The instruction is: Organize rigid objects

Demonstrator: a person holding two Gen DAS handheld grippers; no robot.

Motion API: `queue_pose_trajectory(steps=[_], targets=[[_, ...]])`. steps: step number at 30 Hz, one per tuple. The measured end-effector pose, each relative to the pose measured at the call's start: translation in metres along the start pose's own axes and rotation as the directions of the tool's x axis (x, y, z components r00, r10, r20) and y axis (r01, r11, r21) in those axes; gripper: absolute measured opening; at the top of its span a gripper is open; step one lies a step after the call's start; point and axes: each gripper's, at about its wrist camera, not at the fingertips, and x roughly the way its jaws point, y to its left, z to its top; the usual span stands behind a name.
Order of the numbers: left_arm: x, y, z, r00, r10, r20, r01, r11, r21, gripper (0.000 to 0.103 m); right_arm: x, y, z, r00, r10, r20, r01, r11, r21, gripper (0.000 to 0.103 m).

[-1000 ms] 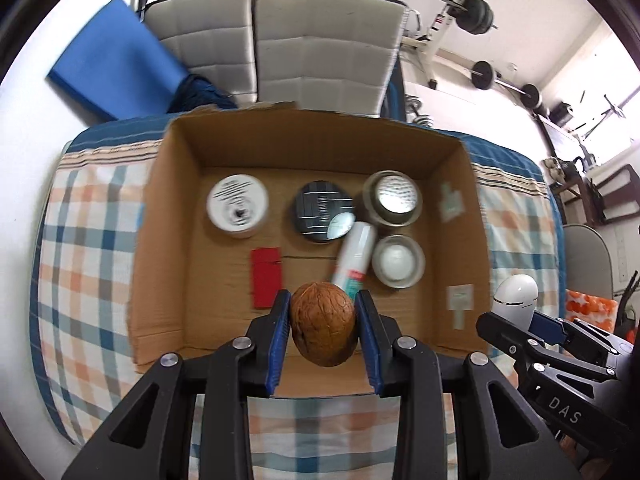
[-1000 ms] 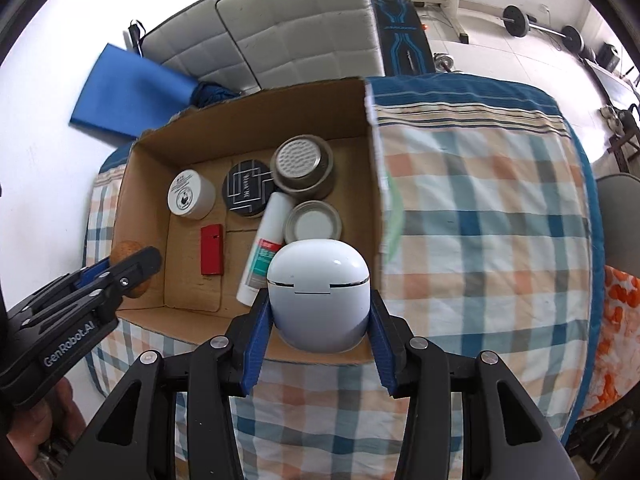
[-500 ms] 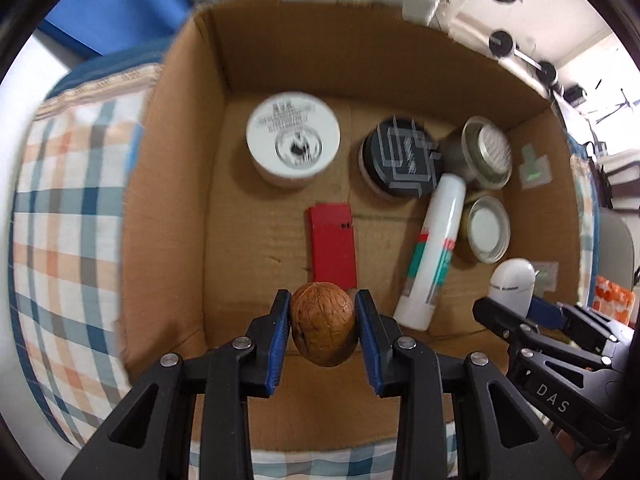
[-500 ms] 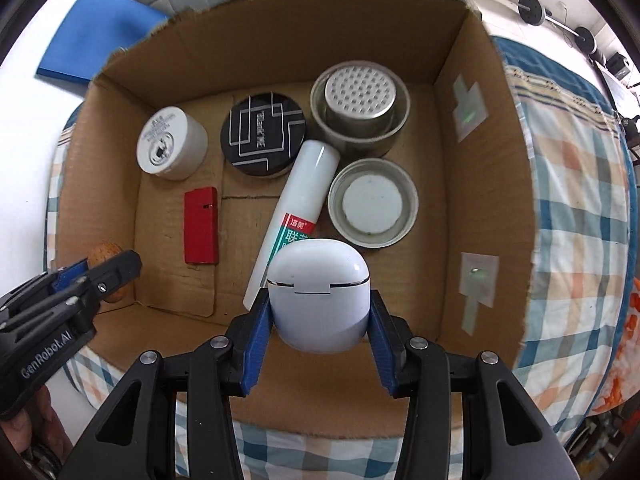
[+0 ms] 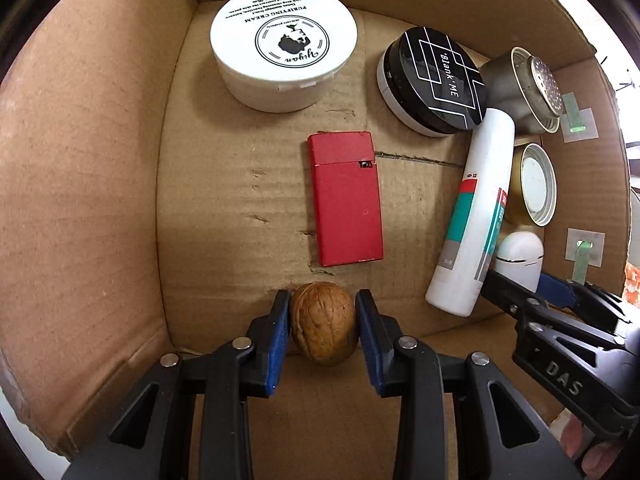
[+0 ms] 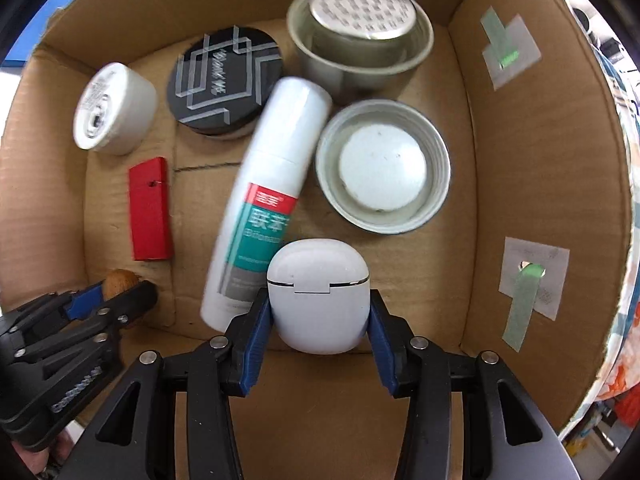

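My left gripper (image 5: 322, 305) is shut on a brown walnut (image 5: 324, 322), low inside the cardboard box (image 5: 80, 200) near its front wall, just below a red flat case (image 5: 346, 198). My right gripper (image 6: 319, 307) is shut on a white earbud case (image 6: 318, 294), also down in the box, between a white tube (image 6: 272, 188) and the right wall. In the left wrist view the earbud case (image 5: 520, 258) and right gripper (image 5: 516, 284) show at the right. In the right wrist view the walnut (image 6: 120, 280) and left gripper (image 6: 116, 292) show at the lower left.
On the box floor lie a white cream jar (image 5: 282, 44), a black round tin (image 5: 434, 80), a metal strainer cup (image 6: 362, 36) and a metal lid (image 6: 382, 166). Bare cardboard floor lies left of the red case. Checked cloth (image 6: 608, 240) shows past the right wall.
Both grippers have sunk from above the box's front edge down into the box, each still holding its object. The box contents have not moved.
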Motion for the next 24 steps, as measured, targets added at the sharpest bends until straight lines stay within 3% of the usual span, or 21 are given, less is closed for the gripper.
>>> queue_pose_trajectory(steps=[3, 8, 12, 14, 18, 20, 24], targets=[[-0.003, 0.001, 0.002, 1.000, 0.005, 0.006, -0.004, 1.000, -0.012, 0.033, 0.002, -0.004, -0.001, 1.000, 0.006, -0.009, -0.006, 1.000, 0.011, 0.049], [-0.023, -0.004, 0.003, 0.998, 0.019, 0.058, -0.018, 0.999, -0.027, 0.057, -0.013, -0.012, -0.004, 1.000, 0.019, 0.012, -0.019, 0.999, 0.027, 0.065], [-0.047, -0.009, -0.003, 0.993, 0.024, 0.115, -0.020, 0.999, -0.041, 0.062, -0.040, -0.018, -0.009, 0.998, 0.007, 0.066, -0.008, 1.000, 0.017, 0.078], [-0.060, -0.012, -0.007, 0.989, 0.030, 0.147, -0.025, 0.999, -0.042, 0.075, -0.054, -0.021, -0.013, 0.995, -0.006, 0.095, 0.006, 1.000, 0.007, 0.079], [-0.088, -0.014, -0.018, 0.974, 0.060, 0.218, -0.050, 0.998, -0.050, 0.089, -0.086, -0.031, -0.026, 0.985, -0.030, 0.169, 0.031, 1.000, 0.000, 0.088], [-0.102, -0.018, -0.023, 0.963, 0.090, 0.252, -0.080, 0.995, -0.051, 0.103, -0.100, -0.033, -0.029, 0.980, -0.035, 0.194, 0.036, 0.999, -0.003, 0.093], [-0.134, -0.022, -0.041, 0.942, 0.112, 0.317, -0.101, 0.993, -0.053, 0.103, -0.128, -0.031, -0.039, 0.973, -0.025, 0.229, 0.025, 1.000, 0.002, 0.103]])
